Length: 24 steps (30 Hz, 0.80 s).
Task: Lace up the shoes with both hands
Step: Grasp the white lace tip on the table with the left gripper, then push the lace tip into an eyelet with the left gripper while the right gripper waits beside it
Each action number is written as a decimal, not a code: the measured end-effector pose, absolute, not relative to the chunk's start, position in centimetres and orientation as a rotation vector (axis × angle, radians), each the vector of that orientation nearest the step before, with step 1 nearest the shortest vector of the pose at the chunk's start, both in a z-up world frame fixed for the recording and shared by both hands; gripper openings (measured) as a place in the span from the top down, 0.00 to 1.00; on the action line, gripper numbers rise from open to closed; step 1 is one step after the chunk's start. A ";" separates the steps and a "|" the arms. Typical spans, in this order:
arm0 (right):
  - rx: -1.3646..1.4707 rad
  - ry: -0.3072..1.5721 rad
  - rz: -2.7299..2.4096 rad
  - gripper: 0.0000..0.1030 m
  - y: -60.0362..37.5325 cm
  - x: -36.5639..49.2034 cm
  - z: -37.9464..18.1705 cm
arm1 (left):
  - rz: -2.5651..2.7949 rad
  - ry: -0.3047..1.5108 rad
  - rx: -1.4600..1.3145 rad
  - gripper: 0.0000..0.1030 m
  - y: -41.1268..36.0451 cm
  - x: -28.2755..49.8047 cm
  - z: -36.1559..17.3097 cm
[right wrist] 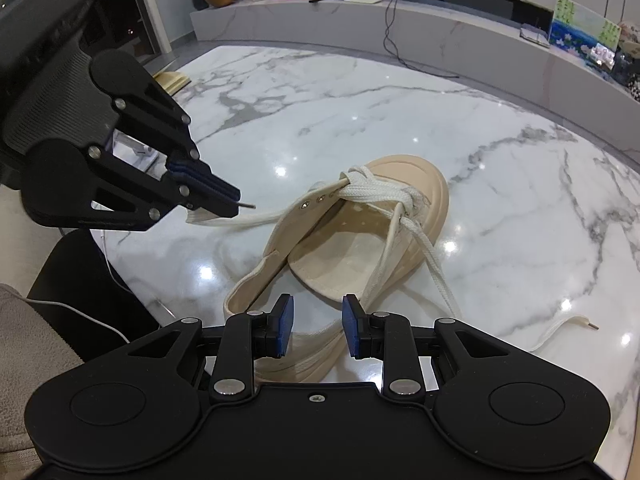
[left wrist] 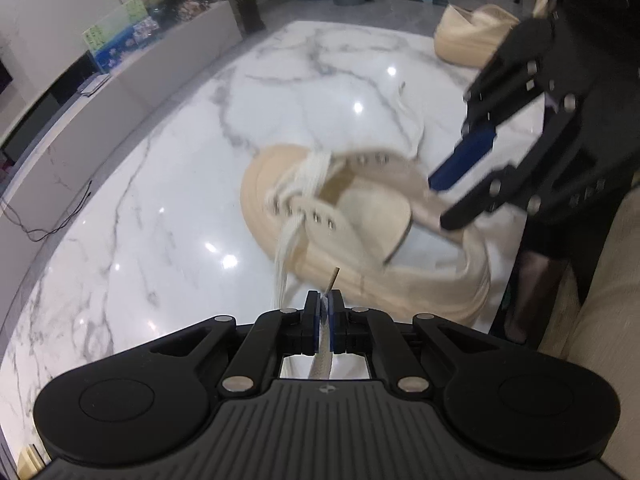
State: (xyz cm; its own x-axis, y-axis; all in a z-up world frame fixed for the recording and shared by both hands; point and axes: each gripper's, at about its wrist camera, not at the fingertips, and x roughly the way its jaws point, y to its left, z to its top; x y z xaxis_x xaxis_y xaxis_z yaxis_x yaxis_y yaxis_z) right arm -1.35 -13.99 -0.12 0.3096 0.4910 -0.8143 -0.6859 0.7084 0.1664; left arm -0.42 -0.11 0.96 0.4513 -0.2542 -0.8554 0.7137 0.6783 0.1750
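Jaws of left gripper (left wrist: 326, 306) pinch lace (right wrist: 256, 220) beside shoe (right wrist: 360, 236).

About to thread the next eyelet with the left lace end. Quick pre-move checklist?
1. Left gripper shut on the lace end, aglet tip sticking out: ok.
2. Right gripper open and empty over the heel: ok.
3. Shoe flat on the marble table: ok.
4. Next free eyelets visible: ok.
5. Shoe braced against pull: not ok, nothing holds it.
6. Other lace end loose on table, out of the path: ok.
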 end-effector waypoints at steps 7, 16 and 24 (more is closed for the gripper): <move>-0.197 0.961 0.771 0.75 -14.6 -1.0 0.2 | -0.668 0.907 0.593 0.97 -1.8 0.0 1.6; -0.167 0.933 0.771 0.75 -15.4 -0.3 0.5 | -0.682 0.885 0.669 0.97 -3.8 1.1 1.9; -0.135 0.896 0.729 0.76 -15.9 0.9 0.8 | -0.709 0.895 0.696 0.97 -5.9 2.5 1.7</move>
